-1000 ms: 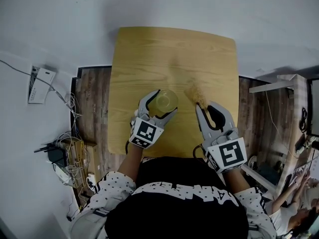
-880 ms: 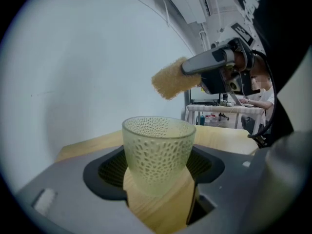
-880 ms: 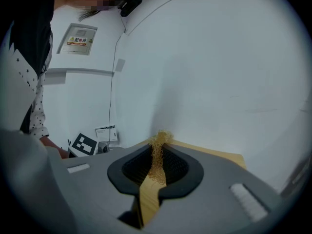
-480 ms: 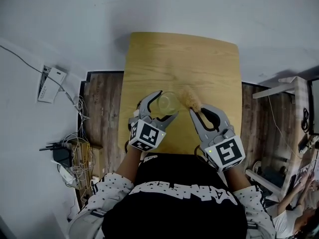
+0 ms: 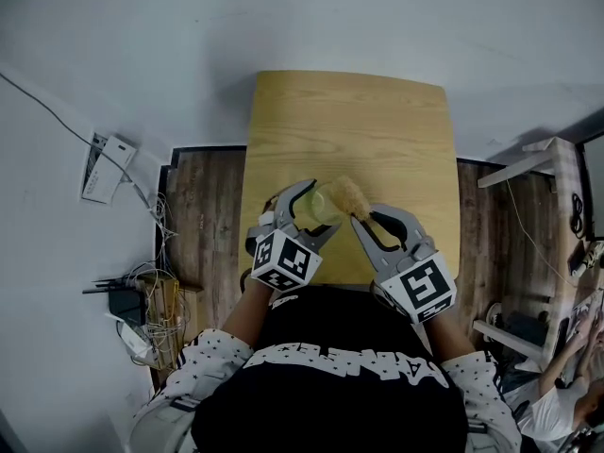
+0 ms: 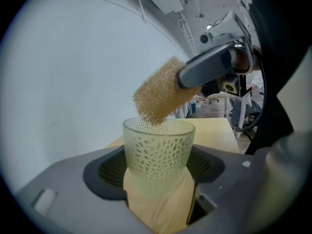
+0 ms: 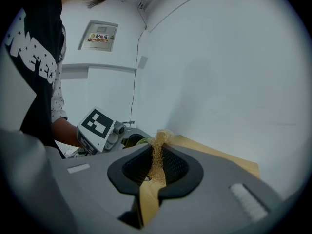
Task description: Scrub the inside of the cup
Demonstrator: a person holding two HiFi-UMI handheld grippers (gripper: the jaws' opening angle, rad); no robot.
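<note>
Since the right tool (image 5: pixel 363 217), clamping the loofah (image 6: pixel 158 95), has swung it over the cup (image 6: pixel 158 152) the left tool (image 5: pixel 319 209) grips, scrubbing can begin

Noted: cup (image 6: pixel 157 152) translucent pale green, frosted, pebbled relief; scrubber (image 6: pixel 158 96) coarse fibrous tan mesh, rough; table (image 5: pixel 377 130) light wood, visible grain, matt; left gripper (image 6: pixel 158 168) grey matt plastic, pads (image 6: pixel 111 168) black, finely ribbed

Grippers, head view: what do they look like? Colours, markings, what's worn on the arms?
The left gripper and right gripper match: curved grey plastic tongs with dark ribbed pads inside. Each carries a white cube with black square markers. The sleeves are white with small dark dots.
</note>
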